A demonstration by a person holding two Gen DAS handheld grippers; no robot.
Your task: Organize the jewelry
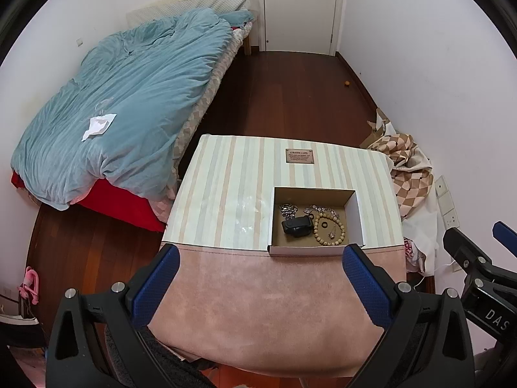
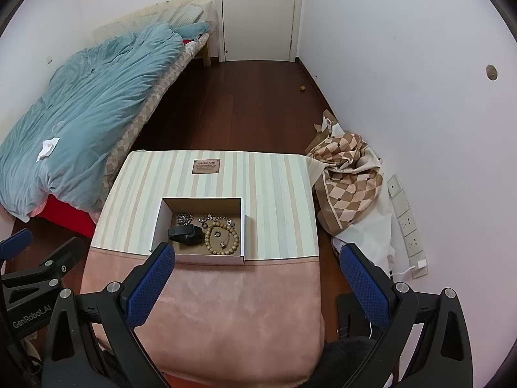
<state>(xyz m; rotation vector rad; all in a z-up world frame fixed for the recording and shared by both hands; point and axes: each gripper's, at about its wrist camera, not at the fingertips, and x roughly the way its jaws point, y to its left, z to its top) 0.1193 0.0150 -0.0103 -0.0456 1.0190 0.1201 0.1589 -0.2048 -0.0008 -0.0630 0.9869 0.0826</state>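
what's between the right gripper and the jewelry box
Only bare pink cloth: in the right wrist view, nothing lies between the open right gripper and the cardboard box holding the jewelry.

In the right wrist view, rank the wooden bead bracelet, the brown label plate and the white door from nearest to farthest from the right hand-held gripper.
1. Wooden bead bracelet: in the open cardboard box, just ahead of the right hand-held gripper.
2. Brown label plate: on the striped far part of the table cover, beyond the box.
3. White door: at the room's far end.
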